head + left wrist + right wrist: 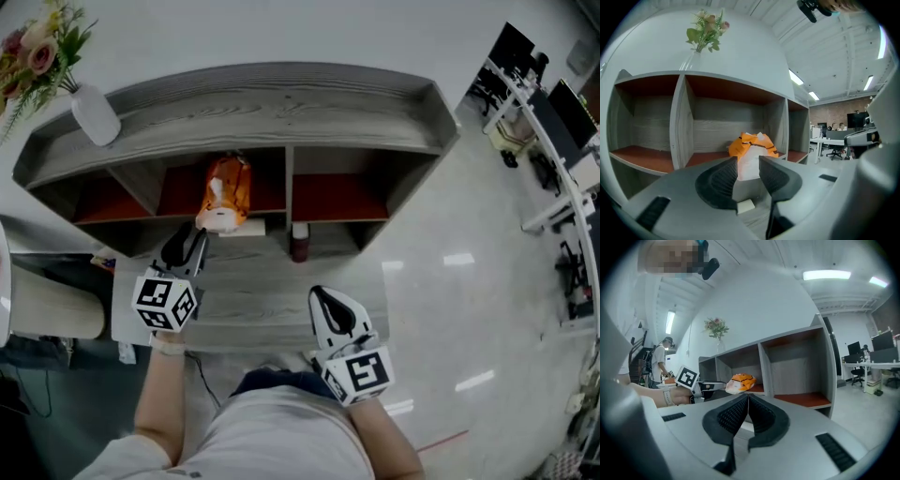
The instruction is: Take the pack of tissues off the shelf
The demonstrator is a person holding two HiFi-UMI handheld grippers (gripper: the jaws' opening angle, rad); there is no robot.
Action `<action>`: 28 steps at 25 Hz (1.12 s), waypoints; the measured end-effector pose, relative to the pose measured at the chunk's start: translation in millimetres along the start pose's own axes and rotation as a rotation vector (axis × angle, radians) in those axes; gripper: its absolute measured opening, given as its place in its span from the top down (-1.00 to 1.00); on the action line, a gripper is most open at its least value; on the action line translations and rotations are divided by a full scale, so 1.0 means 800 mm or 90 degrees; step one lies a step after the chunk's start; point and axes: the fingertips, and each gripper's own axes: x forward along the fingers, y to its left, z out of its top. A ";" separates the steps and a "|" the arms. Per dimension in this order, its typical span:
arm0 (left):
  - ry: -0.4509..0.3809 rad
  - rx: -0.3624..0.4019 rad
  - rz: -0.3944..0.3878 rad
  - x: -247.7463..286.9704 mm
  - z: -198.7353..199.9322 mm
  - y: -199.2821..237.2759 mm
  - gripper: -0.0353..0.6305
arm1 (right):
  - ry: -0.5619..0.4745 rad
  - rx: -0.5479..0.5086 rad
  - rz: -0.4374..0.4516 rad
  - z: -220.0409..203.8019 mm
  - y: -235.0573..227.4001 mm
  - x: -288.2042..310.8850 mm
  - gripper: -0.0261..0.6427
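Orange-and-white pack of tissues (225, 190) lies in the middle compartment of the shelf (281, 103), just ahead of the left tool (190, 248), whose jaws stand apart with nothing gripped. Pinching only the loose wrapper could let the soft pack slip, or a nudge could shove it deeper. The right tool (328, 305) hangs back, closed and empty. The left jaws hide the pack's underside.

Orange-and-white pack of tissues (225, 192) (dark stripes), grey wood-grain shelf (281, 103), red-brown compartment floors (337, 199)
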 end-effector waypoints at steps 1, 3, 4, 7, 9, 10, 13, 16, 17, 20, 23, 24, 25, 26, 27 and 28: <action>0.003 -0.001 -0.003 0.006 -0.002 0.003 0.49 | 0.003 0.000 -0.012 -0.002 -0.002 -0.004 0.87; 0.009 -0.001 -0.010 0.017 -0.005 0.007 0.48 | 0.001 0.007 -0.036 -0.003 -0.007 -0.011 0.87; 0.013 0.000 -0.015 0.022 -0.007 0.008 0.48 | -0.002 0.011 -0.048 -0.003 -0.010 -0.014 0.87; 0.022 0.002 -0.028 0.037 -0.013 0.006 0.48 | 0.004 0.005 -0.067 -0.010 -0.015 -0.024 0.87; 0.032 0.005 -0.022 0.042 -0.018 0.006 0.48 | 0.004 0.001 -0.073 -0.011 -0.017 -0.030 0.87; 0.038 0.006 -0.016 0.043 -0.020 0.007 0.48 | 0.005 0.002 -0.075 -0.011 -0.017 -0.031 0.87; 0.045 -0.001 -0.009 0.042 -0.023 0.011 0.58 | 0.007 0.011 -0.077 -0.012 -0.018 -0.033 0.87; 0.035 -0.008 -0.005 0.036 -0.020 0.010 0.80 | 0.007 0.011 -0.069 -0.011 -0.017 -0.032 0.87; 0.032 -0.009 -0.004 0.033 -0.019 0.010 0.82 | 0.006 0.008 -0.064 -0.010 -0.016 -0.031 0.87; 0.025 -0.011 0.003 0.025 -0.017 0.009 0.83 | 0.006 0.003 -0.047 -0.008 -0.012 -0.028 0.87; 0.025 -0.008 0.010 0.015 -0.016 0.005 0.84 | 0.008 0.004 -0.033 -0.009 -0.011 -0.026 0.87; 0.025 -0.006 0.012 0.012 -0.015 0.003 0.84 | 0.007 0.003 -0.027 -0.008 -0.010 -0.026 0.87; 0.023 -0.005 0.013 0.008 -0.014 0.000 0.84 | 0.006 0.001 -0.021 -0.007 -0.010 -0.025 0.87; 0.021 -0.003 0.015 0.003 -0.012 -0.002 0.84 | 0.006 0.000 -0.015 -0.007 -0.010 -0.025 0.87; 0.019 0.000 0.016 -0.001 -0.011 -0.005 0.84 | 0.008 0.002 -0.010 -0.008 -0.010 -0.025 0.87; 0.018 0.004 0.019 -0.006 -0.010 -0.008 0.84 | 0.010 0.004 -0.004 -0.009 -0.009 -0.025 0.87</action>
